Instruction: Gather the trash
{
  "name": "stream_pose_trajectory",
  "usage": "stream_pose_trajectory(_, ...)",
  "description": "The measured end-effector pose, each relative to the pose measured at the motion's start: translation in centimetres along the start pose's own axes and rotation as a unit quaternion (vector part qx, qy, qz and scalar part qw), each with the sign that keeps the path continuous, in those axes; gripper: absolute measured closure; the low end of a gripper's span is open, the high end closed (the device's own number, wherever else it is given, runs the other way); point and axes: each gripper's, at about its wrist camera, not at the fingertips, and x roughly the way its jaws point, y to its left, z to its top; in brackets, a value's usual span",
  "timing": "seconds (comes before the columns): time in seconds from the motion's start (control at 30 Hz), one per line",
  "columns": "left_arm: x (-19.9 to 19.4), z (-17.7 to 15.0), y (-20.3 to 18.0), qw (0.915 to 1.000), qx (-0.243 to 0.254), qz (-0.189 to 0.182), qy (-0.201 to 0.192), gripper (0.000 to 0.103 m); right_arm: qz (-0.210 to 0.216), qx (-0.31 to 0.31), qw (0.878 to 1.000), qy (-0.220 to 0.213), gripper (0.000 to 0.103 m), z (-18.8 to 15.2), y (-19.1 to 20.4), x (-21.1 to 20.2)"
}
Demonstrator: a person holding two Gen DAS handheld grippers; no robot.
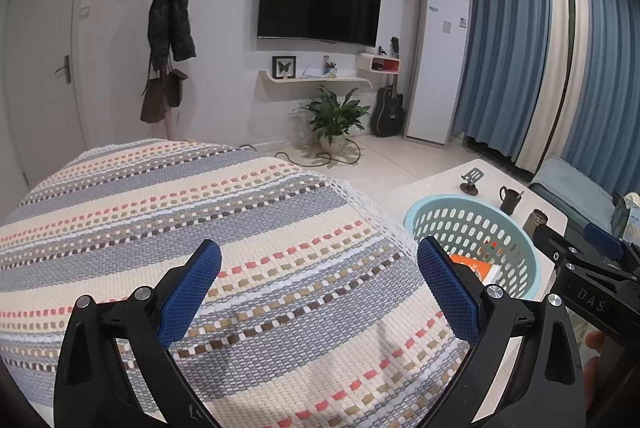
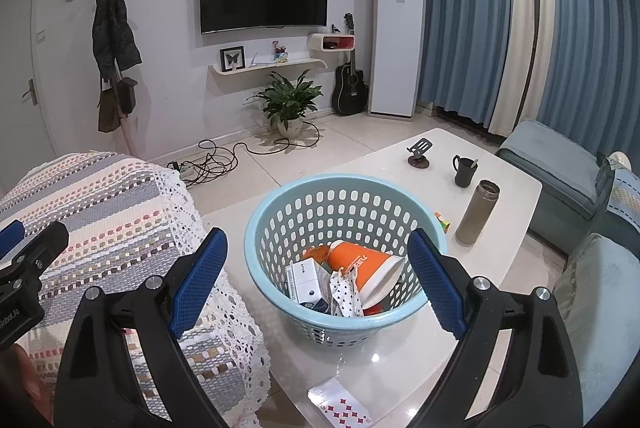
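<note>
Standing on the white table (image 2: 500, 195), a pale blue basket (image 2: 280, 203) holds trash: an orange carton (image 2: 360, 262) with unreadable lettering and a white box (image 2: 302, 278). Right gripper (image 2: 316, 282) and left gripper (image 1: 318, 290) gape wide, empty. "DAS" marks the right gripper's body.

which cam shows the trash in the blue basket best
Right wrist view: it looks down into the blue basket, showing the orange carton, white box and patterned wrapper. Left wrist view shows only the basket's far wall and an orange sliver.
</note>
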Motion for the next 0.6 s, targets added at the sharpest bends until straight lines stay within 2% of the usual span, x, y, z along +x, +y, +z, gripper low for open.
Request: stream_pose_trajectory(0.6,-0.11,-0.11,-0.33,1.0,0.001,0.003,-0.001,0.008,0.005,-0.001,1.0,0.006,0.016,-0.3,-0.07,0.26)
